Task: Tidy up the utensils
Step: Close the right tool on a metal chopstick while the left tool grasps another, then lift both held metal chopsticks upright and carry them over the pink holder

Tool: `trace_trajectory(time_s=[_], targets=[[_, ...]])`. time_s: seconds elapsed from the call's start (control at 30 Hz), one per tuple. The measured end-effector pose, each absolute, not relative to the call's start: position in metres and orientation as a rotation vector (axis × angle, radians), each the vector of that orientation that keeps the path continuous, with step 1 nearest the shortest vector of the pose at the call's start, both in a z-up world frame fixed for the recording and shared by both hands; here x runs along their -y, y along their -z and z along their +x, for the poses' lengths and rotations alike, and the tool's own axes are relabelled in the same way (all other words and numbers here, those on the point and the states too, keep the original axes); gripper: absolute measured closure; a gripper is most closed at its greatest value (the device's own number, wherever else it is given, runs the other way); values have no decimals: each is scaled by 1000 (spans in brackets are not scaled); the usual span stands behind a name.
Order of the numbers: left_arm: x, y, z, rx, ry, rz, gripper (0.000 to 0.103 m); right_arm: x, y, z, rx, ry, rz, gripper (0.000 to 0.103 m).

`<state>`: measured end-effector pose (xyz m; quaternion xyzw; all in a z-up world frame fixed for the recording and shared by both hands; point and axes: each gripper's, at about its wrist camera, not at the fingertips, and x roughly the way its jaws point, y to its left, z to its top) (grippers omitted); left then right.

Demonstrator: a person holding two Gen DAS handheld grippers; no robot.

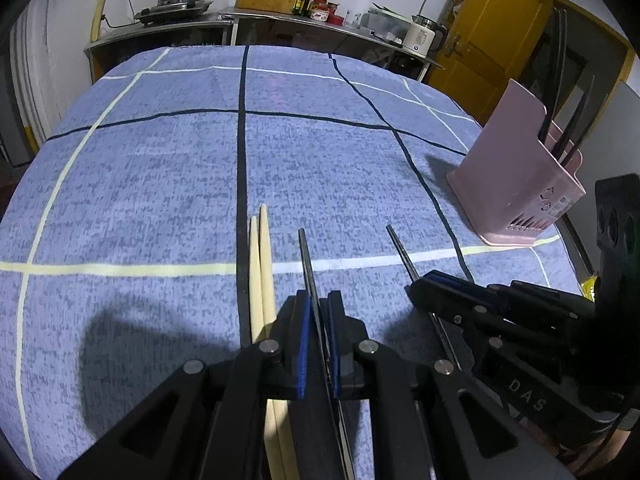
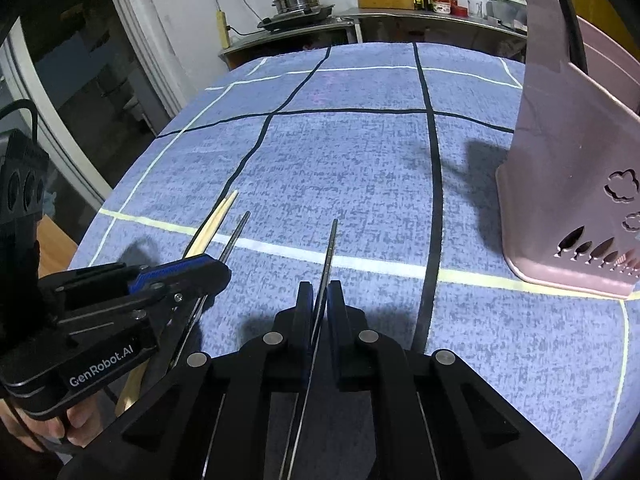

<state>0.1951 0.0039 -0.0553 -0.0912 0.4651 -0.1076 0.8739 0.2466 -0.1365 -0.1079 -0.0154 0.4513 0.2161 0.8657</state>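
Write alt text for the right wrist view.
The right gripper is shut on a black chopstick over a blue checked tablecloth. The left gripper grips another at left; a pink utensil holder stands at right.

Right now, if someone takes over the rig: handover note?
Left hand-held gripper: shut on a black chopstick.
Right hand-held gripper: shut on a second black chopstick.
Both black sticks point forward, low over the blue tablecloth.
Pair of wooden chopsticks lies on the cloth beside the left gripper, untouched.
Pink utensil holder stands to the right, with dark utensils already in it.
Left: put both black sticks in the holder, then the wooden pair.
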Motion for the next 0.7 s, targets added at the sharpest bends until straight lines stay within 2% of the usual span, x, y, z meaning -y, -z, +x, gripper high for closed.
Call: trace_trajectory(time_s=[0.37, 0.7], targets=[[-4, 48, 197, -963, 237, -219, 97, 144, 97, 245, -930, -459, 0, 98], [-1, -10, 179, -833, 306, -220, 97, 170, 42, 222, -808, -465, 51, 97]])
